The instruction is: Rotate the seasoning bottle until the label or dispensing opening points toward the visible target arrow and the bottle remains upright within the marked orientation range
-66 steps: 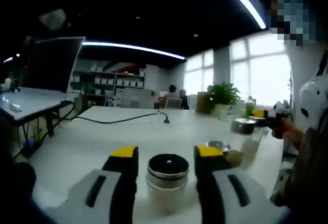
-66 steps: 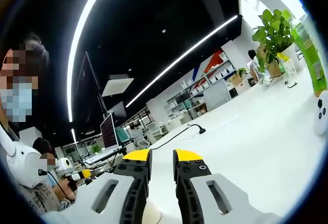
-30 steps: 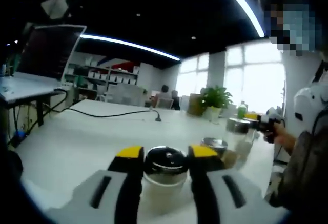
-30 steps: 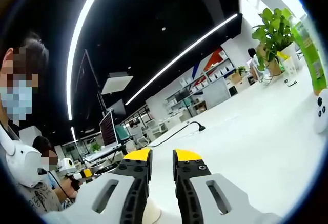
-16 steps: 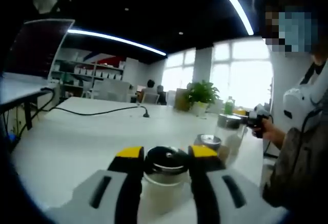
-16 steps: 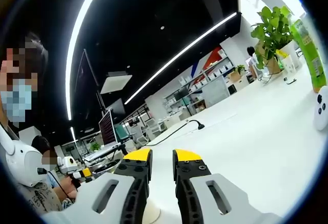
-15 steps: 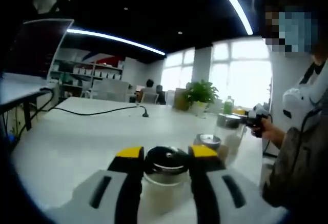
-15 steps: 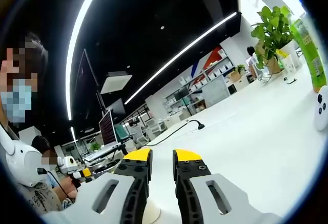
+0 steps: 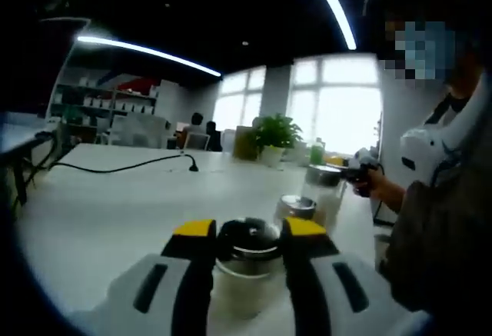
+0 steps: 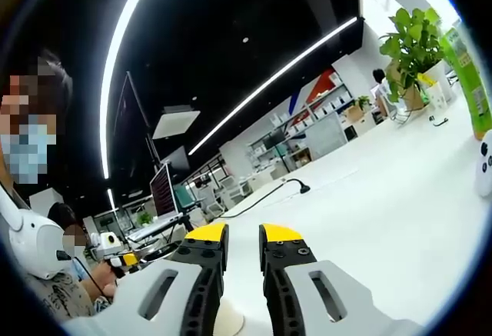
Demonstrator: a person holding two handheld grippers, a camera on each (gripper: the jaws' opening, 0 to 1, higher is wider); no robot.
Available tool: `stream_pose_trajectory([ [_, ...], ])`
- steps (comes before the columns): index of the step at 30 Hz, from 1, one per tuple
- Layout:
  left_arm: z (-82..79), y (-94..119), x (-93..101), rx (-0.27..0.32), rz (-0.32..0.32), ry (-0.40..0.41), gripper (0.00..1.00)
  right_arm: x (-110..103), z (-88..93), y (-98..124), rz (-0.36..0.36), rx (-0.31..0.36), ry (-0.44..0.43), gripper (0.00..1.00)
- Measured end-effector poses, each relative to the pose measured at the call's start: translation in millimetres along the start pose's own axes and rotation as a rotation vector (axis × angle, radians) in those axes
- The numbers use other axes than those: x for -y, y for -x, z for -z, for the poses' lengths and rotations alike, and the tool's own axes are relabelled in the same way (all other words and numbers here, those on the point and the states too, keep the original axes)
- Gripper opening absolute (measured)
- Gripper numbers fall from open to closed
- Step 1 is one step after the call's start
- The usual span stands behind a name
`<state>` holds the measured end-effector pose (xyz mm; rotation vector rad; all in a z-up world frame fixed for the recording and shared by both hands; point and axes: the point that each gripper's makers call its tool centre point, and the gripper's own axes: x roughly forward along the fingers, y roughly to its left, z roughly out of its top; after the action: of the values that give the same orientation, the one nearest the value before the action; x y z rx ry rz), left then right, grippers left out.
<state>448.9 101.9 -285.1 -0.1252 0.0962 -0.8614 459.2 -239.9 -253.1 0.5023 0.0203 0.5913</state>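
Left gripper view: white table point(image 9: 100, 205) spans the scene, potted plant point(image 9: 270, 134) far back, two spare jars point(image 9: 311, 197) mid-table. Left gripper point(image 9: 247, 232) pinches the seasoning bottle point(image 9: 244, 263) at its dark cap, bottle upright on the table near the camera, a grip that suits twisting it in place. No arrow visible. Right gripper point(image 10: 242, 236) nearly closed, holding nothing visible, parked above the table.

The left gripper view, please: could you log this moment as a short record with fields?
surface: white table
left gripper: fingers shut on the seasoning bottle
bottle pose: upright, dark round cap on top
behind it: two more metal-lidded jars
background: potted plant, black cable
right gripper: fingers nearly together, apparently holding nothing
target arrow: cannot tell
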Motion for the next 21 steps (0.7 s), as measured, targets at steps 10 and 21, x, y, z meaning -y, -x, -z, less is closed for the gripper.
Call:
stream_pose_trajectory([
  [10, 0.3, -1.2, 5.4, -0.001, 0.119, 0.014, 0.36, -0.4, 2.0, 1.2, 0.001, -0.007, 0.001, 0.15],
  [21, -0.1, -1.9, 6.9, -0.013, 0.161, 0.012, 0.36, 0.7, 2.9, 4.6, 0.006, -0.004, -0.001, 0.15],
])
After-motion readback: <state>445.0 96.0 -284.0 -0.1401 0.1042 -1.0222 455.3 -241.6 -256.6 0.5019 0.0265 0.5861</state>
